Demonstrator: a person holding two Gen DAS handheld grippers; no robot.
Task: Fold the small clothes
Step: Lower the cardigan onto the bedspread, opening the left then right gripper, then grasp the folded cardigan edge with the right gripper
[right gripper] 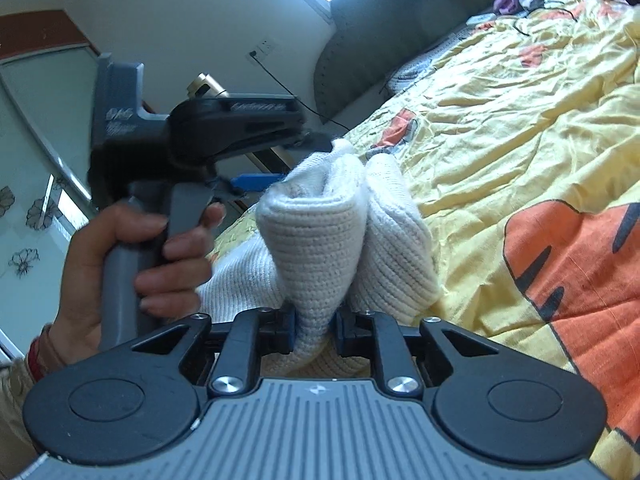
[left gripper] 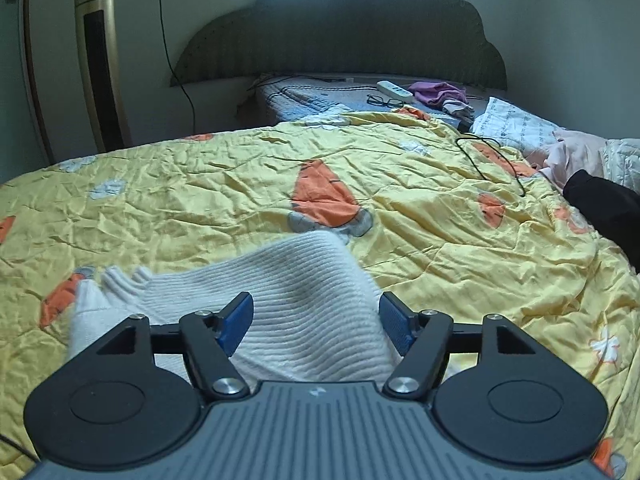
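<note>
A small white ribbed knit garment lies bunched on the yellow quilt. In the left wrist view my left gripper is open, its blue pads wide apart on either side of the knit and not pressing it. In the right wrist view the garment stands up in two rolled folds. My right gripper is shut on the lower edge of those folds, which narrow between its pads. The left gripper, held by a hand, reaches the garment's far side from the left.
A black cable loops over the quilt at the right. Glasses, a white power strip and purple cloth lie near the grey headboard. A dark sleeve enters from the right. A gold tower fan stands at the left wall.
</note>
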